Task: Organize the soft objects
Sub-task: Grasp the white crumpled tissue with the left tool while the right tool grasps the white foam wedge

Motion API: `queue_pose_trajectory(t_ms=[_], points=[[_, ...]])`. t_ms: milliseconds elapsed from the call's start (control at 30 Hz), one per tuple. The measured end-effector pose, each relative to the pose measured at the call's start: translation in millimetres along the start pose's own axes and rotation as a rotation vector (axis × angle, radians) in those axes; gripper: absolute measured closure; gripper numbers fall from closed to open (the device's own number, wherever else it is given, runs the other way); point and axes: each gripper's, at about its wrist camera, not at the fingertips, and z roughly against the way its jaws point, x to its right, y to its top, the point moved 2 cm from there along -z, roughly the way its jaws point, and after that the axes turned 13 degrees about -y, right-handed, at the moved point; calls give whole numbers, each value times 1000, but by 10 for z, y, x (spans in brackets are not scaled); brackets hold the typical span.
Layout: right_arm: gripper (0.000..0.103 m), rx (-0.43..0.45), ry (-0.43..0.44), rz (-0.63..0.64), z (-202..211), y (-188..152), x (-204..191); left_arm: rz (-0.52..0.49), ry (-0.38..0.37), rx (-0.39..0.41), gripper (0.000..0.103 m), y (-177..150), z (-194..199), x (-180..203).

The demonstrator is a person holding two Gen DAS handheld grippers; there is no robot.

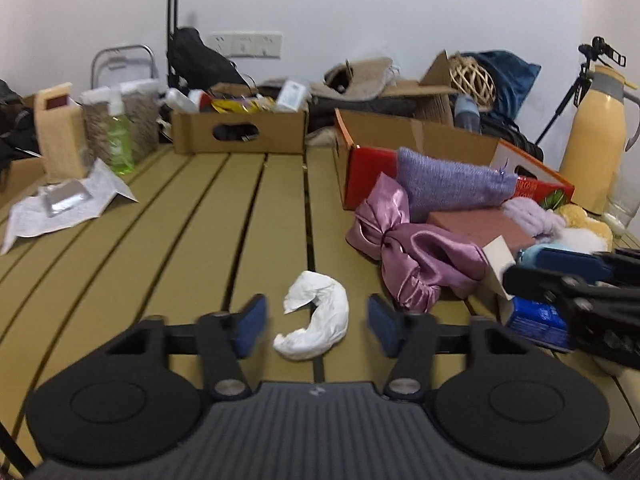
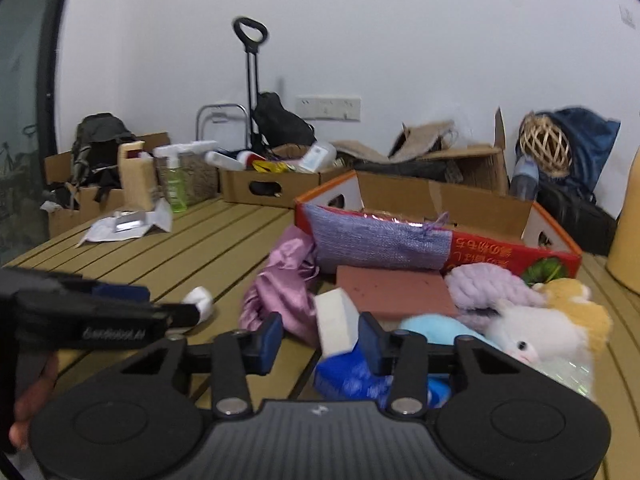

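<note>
A crumpled white cloth (image 1: 316, 320) lies on the slatted table between the blue pads of my left gripper (image 1: 317, 307); the pads stand apart from it, so the gripper is open. To its right is a pile: a pink satin bow (image 1: 404, 248), a purple knit cloth (image 1: 452, 184) draped over a red-sided cardboard box (image 1: 420, 132), and a brown-pink block (image 1: 476, 226). My right gripper (image 2: 322, 334) is open around a white foam block (image 2: 336, 320), with a gap at its left pad. A blue pack (image 2: 348, 380), a white plush (image 2: 532, 336) and a lilac rope knot (image 2: 484, 284) lie close by.
Cardboard boxes (image 1: 240, 132) of clutter line the back of the table. A green bottle (image 1: 120, 140) and a paper sheet (image 1: 68, 208) sit at the left. A yellow jug (image 1: 596, 136) stands at the far right. The left gripper (image 2: 120, 308) shows at the right wrist view's left edge.
</note>
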Motion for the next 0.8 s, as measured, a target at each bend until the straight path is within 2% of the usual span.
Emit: queue_pose_trajectory(t_ms=[33, 67, 100, 133, 200, 300, 467, 633, 733, 800], points=[[67, -8, -1, -6, -77, 7, 10, 8, -11, -7, 60, -1, -34, -10], [71, -20, 3, -10, -147, 0, 19, 16, -19, -10, 69, -14, -50, -20], [75, -28, 13, -19, -181, -26, 42, 18, -33, -19, 84, -23, -86, -15], [84, -37, 31, -30, -228, -36, 56, 29, -41, -26, 88, -29, -105, -23], [87, -32, 54, -47, -220, -51, 93, 30, -56, -10, 95, -20, -95, 9], [88, -5, 65, -57, -105, -34, 144, 0, -68, 29, 95, 23, 28, 132], [88, 75, 119, -112, 458, -7, 376, -26, -99, 111, 95, 97, 433, 455], [88, 100, 142, -159, 838, -51, 723, -17, -145, 165, 95, 171, 682, 721], [88, 114, 139, -193, 784, 130, 1044, -29, -178, 173, 95, 497, 515, 769], [87, 116, 128, -208, 582, 400, 1334, -27, -210, 159, 95, 869, 257, 735]])
